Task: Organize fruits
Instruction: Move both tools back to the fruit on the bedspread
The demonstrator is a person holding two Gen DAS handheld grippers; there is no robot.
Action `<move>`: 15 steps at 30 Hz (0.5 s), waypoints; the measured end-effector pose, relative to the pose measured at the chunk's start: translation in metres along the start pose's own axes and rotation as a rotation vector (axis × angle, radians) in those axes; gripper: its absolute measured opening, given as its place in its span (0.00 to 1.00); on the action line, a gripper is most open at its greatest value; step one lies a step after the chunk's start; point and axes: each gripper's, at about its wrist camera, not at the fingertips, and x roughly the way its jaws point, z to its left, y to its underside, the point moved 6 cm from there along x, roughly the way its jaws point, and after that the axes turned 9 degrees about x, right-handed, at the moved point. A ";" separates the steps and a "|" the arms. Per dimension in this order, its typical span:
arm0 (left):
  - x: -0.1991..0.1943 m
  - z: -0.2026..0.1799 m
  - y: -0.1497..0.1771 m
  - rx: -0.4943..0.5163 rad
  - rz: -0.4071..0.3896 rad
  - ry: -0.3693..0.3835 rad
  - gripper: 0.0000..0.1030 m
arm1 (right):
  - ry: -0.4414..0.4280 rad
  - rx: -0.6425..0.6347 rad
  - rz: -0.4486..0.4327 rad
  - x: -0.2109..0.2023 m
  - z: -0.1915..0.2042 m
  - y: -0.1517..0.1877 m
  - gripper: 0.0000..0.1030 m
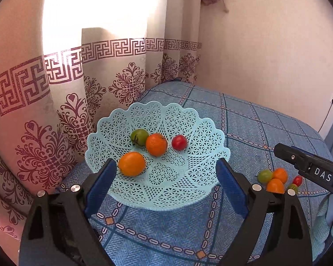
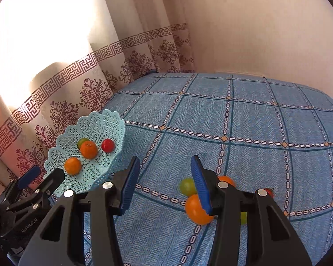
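On bed: blue checked cover (image 2: pixel 244 122).
Basket (image 1: pixel 188 119): pale blue lattice, near curtain, holding four fruits.
Left gripper (image 1: pixel 166 184): jaws spread, empty, at basket's near rim.
Right gripper (image 2: pixel 164 184): jaws spread, empty.
Loose fruit pile (image 2: pixel 196 209): on cover, beside right jaw.

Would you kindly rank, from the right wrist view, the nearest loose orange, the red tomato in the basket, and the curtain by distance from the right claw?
1. Loose orange, against the right claw's right finger.
2. Red tomato, in the basket, left.
3. Curtain, behind the basket.
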 end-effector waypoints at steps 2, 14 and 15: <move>0.000 -0.010 0.000 0.015 0.002 0.017 0.89 | 0.019 0.016 -0.006 -0.004 -0.015 -0.001 0.47; 0.011 -0.078 0.004 0.105 0.056 0.152 0.89 | 0.123 0.100 -0.009 -0.016 -0.098 0.000 0.47; 0.013 -0.083 0.005 0.110 0.063 0.162 0.89 | 0.129 0.111 -0.005 -0.016 -0.105 0.001 0.47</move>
